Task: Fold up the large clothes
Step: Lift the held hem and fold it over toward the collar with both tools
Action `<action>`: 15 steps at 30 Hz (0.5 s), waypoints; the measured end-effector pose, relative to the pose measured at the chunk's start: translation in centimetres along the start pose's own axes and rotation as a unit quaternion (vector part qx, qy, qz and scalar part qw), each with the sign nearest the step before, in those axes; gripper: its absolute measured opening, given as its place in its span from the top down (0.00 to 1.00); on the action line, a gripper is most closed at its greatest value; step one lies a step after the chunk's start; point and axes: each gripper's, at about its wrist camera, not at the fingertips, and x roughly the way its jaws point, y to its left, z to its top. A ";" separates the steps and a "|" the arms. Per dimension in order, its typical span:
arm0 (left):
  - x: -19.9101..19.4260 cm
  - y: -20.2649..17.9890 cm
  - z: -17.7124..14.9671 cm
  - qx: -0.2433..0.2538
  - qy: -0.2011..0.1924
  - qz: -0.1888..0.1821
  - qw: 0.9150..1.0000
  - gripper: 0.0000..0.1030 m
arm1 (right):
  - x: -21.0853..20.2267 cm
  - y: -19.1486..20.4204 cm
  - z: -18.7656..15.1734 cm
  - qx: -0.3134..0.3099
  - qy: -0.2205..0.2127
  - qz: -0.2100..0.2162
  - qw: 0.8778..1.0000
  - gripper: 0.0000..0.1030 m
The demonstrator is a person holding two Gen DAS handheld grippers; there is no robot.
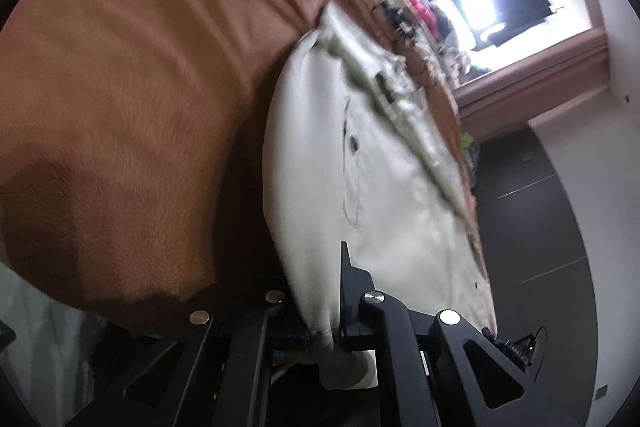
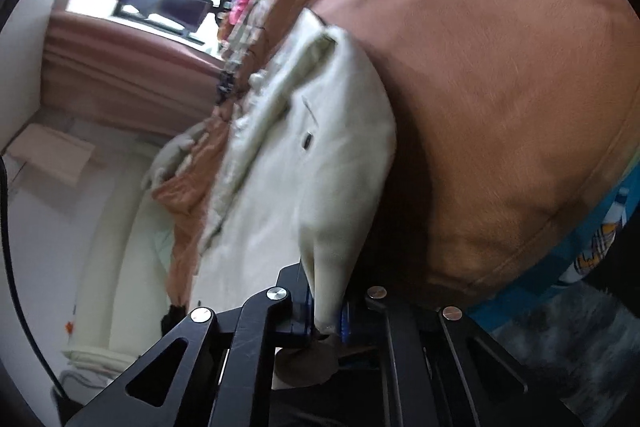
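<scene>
Both tongs are gripping the same cream garment (image 1: 360,163), which is hanging and stretching away from the cameras over a brown blanket (image 1: 120,75) that looks to be covering a bed. The left tongs (image 1: 325,337) are clenching a bunched corner of the pale cloth, with the cloth passing between the two black fingers and a small tuft poking out behind them. The right tongs (image 2: 326,323) are likewise pinching a narrowed corner of the garment, which is fanning out wider beyond the grip. A buttonhole or small dark fitting and a seam line are showing on the flat panel, and thicker, rumpled layers are lying along its far edge, so it seems to be a coat or jacket. Judging by how it lies, the fold is only beginning or partway: one edge is being lifted at two corners, while the rest is sprawling unfolded. Bringing that edge over, smoothing, and any further folds appear to be left. Both views are blurred, so finer detail cannot be told.
</scene>
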 end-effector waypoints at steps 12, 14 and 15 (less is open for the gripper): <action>-10.3 -5.3 -0.6 0.024 -0.075 -0.058 0.995 0.92 | -8.3 7.7 -0.6 -0.064 -0.042 0.068 0.995 0.91; -12.0 -6.5 -1.0 0.034 -0.088 -0.065 0.993 0.92 | -9.9 8.6 -1.0 -0.075 -0.050 0.079 0.993 0.91; -13.0 -7.0 -1.3 0.038 -0.094 -0.069 0.992 0.92 | -10.8 9.0 -1.1 -0.079 -0.054 0.084 0.992 0.91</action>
